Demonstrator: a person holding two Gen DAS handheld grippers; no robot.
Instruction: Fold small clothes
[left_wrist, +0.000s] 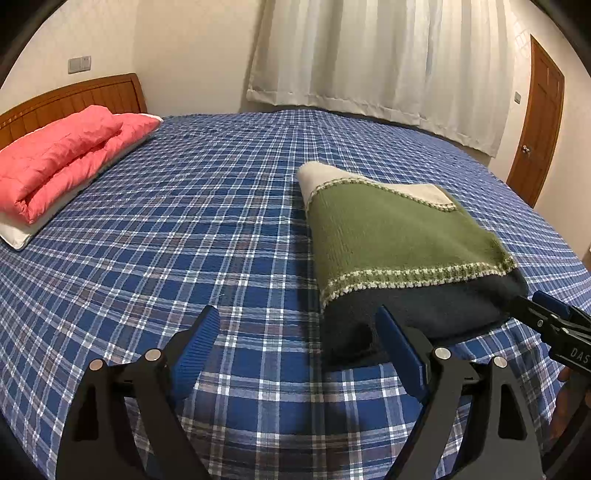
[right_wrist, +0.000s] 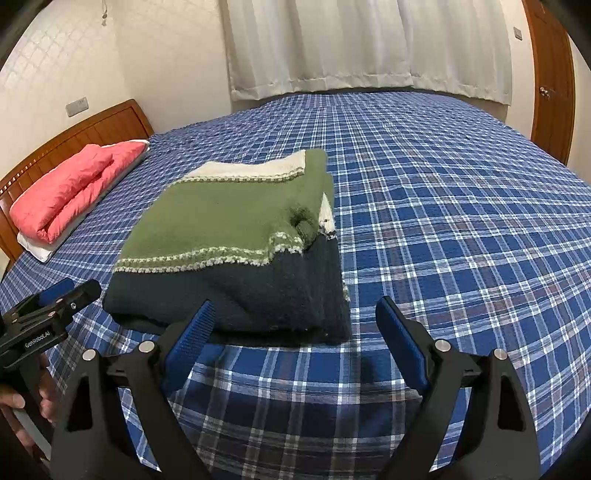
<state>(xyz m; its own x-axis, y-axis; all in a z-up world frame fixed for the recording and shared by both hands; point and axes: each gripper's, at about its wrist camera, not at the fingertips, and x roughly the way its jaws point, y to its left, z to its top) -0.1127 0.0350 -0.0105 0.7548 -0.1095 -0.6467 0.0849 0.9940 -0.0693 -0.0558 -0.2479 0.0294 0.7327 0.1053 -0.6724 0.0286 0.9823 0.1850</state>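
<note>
A folded knit sweater (left_wrist: 399, 236), with green, cream and dark navy bands, lies on the blue plaid bedspread (left_wrist: 184, 229). My left gripper (left_wrist: 295, 312) stands open just in front of the sweater's near left corner, with nothing between its blue pads (left_wrist: 195, 350). The right gripper (left_wrist: 535, 304) shows at the sweater's near right corner. In the right wrist view the sweater (right_wrist: 229, 221) sits ahead and to the left. My right gripper (right_wrist: 295, 302) is open before its near edge and holds nothing. The left gripper (right_wrist: 70, 291) is at the left, held by a hand (right_wrist: 11, 402).
A folded pink quilt (left_wrist: 62, 162) rests on a white pillow (left_wrist: 22, 232) by the wooden headboard (left_wrist: 74, 99). White curtains (left_wrist: 369, 55) hang behind the bed and a wooden door (left_wrist: 535, 122) is at the right. The near bed edge runs under both grippers.
</note>
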